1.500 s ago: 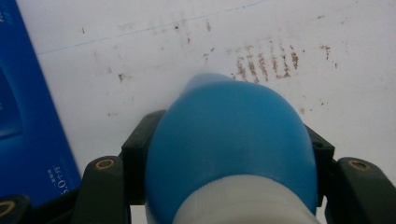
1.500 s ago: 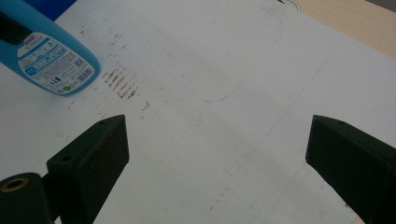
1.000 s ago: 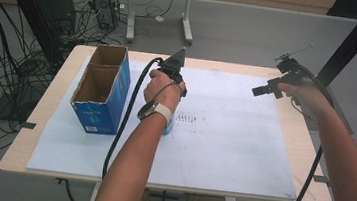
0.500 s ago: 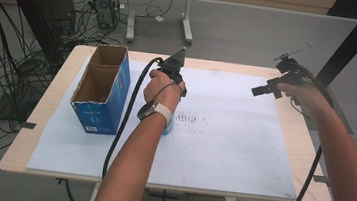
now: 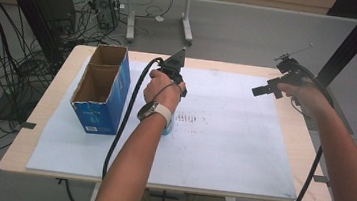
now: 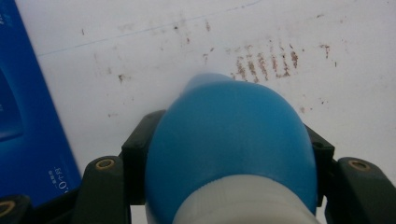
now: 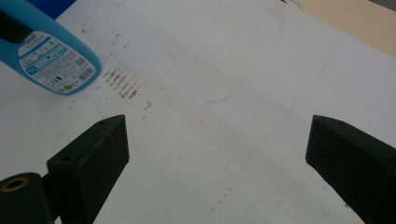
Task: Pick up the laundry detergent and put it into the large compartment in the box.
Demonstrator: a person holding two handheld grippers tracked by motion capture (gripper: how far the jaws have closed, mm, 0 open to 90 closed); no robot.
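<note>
Your left hand-held gripper (image 6: 219, 186) is clamping a blue plastic bottle (image 6: 229, 144) across its rounded body, holding it just over the white mat (image 5: 231, 151) on the worktop, beside the open blue box (image 5: 101, 90). It is looking smooth and slippery, probably light, so grip the broad middle. Your right hand-held gripper (image 7: 217, 163) is hanging wide open, holding nothing

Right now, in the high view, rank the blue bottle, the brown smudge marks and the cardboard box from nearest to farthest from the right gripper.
1. Brown smudge marks: mid-mat, nearest to the right gripper.
2. Blue bottle: just left of the marks, held in the left gripper, mostly hidden under that wrist.
3. Cardboard box: open-topped, at the mat's left edge, farthest.
</note>
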